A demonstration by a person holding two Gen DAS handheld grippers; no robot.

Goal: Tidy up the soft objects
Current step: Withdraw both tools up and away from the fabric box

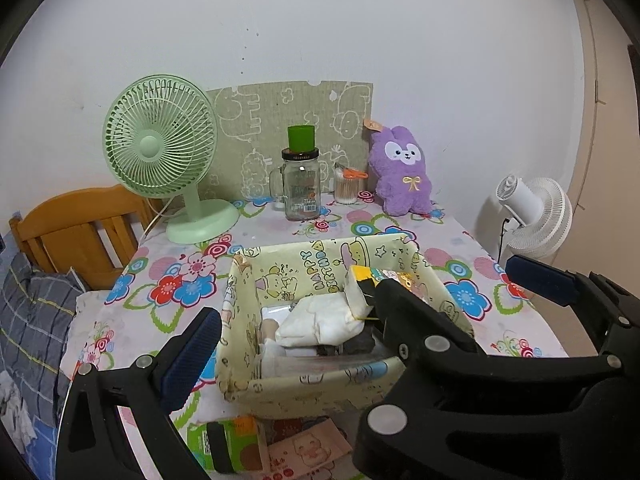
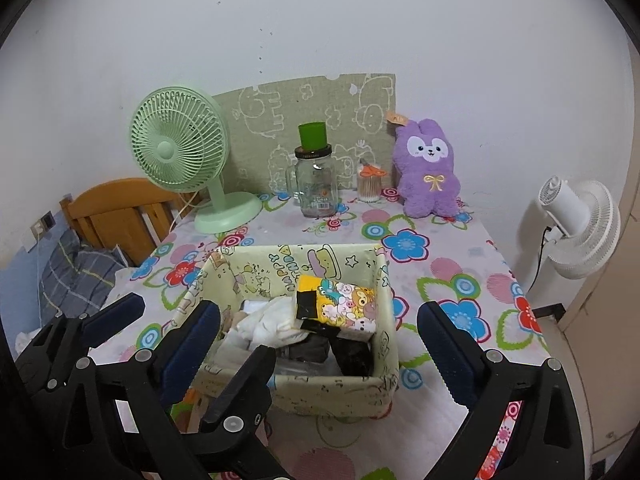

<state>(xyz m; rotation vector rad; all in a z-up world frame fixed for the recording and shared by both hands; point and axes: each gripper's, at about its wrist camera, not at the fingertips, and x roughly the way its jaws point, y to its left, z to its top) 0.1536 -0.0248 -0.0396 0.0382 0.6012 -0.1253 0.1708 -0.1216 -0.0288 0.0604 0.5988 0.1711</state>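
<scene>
A pale yellow fabric basket (image 2: pixel 300 384), printed with cartoon figures and birthday lettering, stood in the middle of the flowered tablecloth (image 2: pixel 440 248). Inside it, from left to right, lay crumpled white cloth (image 2: pixel 272 326), a yellow packet covered in cartoon animals (image 2: pixel 344 304) propped against the right wall, and dark folded pieces (image 2: pixel 352 354) beneath it. Behind the basket stood a green desk fan (image 2: pixel 180 140), a glass jar with a green cap (image 2: pixel 314 184) and a purple plush rabbit (image 2: pixel 428 168) against the wall.

Both grippers hung over the near side of the basket, angled down toward it. The left gripper (image 1: pixel 360 312) had its fingers spread wide, one outside the basket's left wall, the other off to the right, gripping nothing. The right gripper (image 2: pixel 316 344) also stood wide apart, its blue pads (image 2: pixel 452 352) flanking the basket without pressing on it, and held nothing.
</scene>
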